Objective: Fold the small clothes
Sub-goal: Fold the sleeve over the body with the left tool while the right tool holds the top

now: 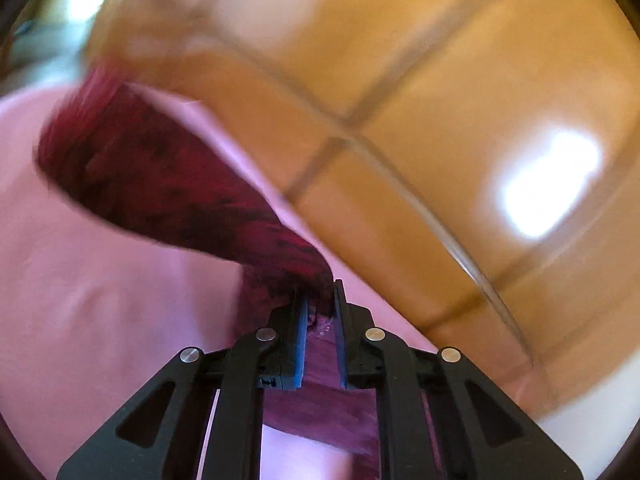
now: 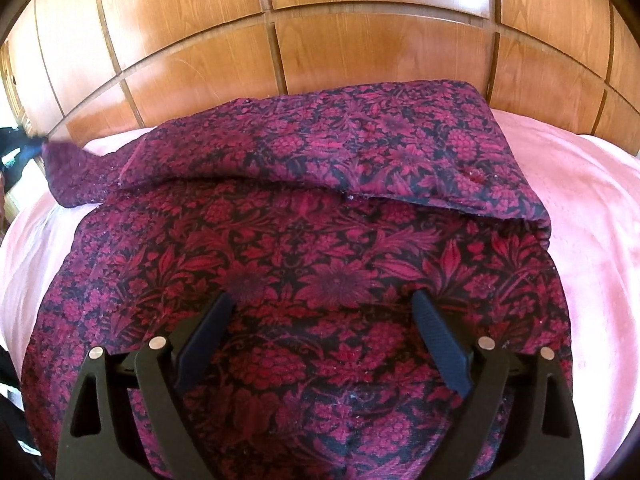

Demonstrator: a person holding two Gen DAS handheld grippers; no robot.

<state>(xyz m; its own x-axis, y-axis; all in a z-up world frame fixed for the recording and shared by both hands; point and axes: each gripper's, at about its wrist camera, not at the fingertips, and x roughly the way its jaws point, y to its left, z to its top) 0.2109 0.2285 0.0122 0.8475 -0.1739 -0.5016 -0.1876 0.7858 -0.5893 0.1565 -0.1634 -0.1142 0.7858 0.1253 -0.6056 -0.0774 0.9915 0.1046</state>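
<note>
A dark red floral garment [image 2: 312, 248] lies spread on a pink bedsheet [image 2: 592, 216]. Its far part is folded over toward me, with the fold edge running across the middle. My right gripper [image 2: 322, 300] is open and hovers low over the near part of the garment, holding nothing. My left gripper [image 1: 320, 300] is shut on a corner of the garment [image 1: 160, 176] and holds it lifted above the pink sheet [image 1: 80, 320]; the view is blurred by motion. In the right wrist view that lifted corner [image 2: 68, 168] shows at the far left.
A wooden panelled headboard [image 2: 360, 48] stands right behind the bed, also in the left wrist view [image 1: 440, 100]. Pink sheet shows on both sides of the garment. Dark objects [image 2: 16, 152] sit at the far left edge.
</note>
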